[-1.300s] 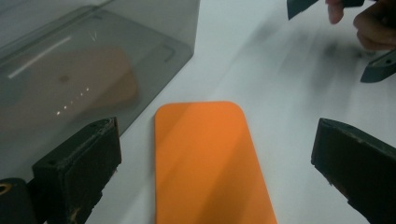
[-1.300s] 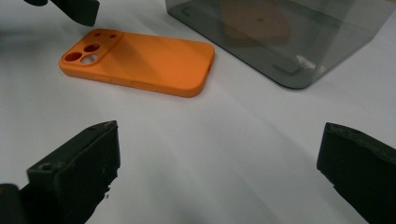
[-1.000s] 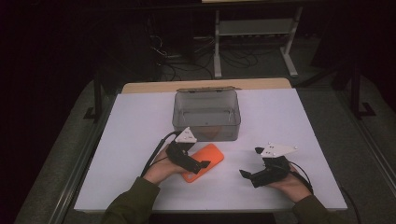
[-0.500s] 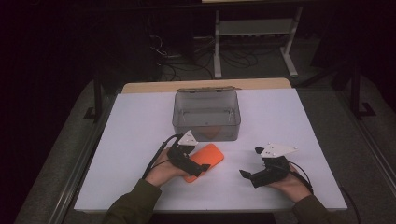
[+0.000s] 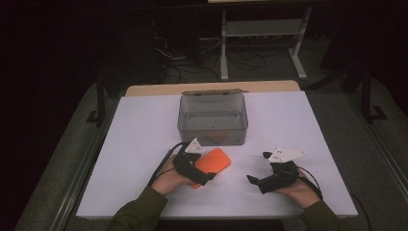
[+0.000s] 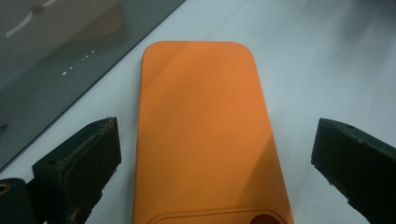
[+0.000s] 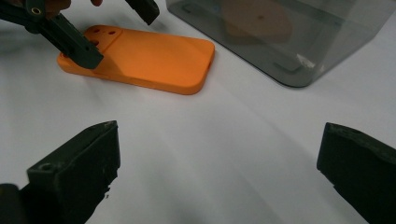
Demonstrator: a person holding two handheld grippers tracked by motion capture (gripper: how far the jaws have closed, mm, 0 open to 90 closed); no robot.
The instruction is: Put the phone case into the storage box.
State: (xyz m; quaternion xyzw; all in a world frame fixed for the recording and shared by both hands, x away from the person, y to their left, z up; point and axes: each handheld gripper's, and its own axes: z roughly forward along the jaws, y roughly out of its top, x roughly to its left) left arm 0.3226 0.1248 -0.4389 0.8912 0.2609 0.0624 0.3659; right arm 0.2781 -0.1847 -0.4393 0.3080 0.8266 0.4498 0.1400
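Note:
A flat orange phone case (image 5: 214, 162) lies on the white table, just in front of a grey see-through box (image 5: 212, 118). My left gripper (image 5: 204, 169) is open, one jaw on each side of the case's near end, not touching it. In the left gripper view the orange case (image 6: 201, 130) runs up between the wide-apart jaws of the left gripper (image 6: 215, 135). My right gripper (image 5: 255, 182) rests open on the table to the right, with nothing between its jaws. The right gripper view looks past the right gripper (image 7: 219, 135) at the case (image 7: 159, 58) and the left gripper (image 7: 119, 32).
The grey box (image 7: 289, 42) holds a pale orange round thing (image 7: 261, 18). The white table top (image 5: 144, 144) has bare room at left, at right and along the front. Beyond the table's far edge stand a metal rack (image 5: 260, 29) and cables on a dark floor.
My left gripper has settled slightly lower over the orange case. The case and my right gripper have stayed in place.

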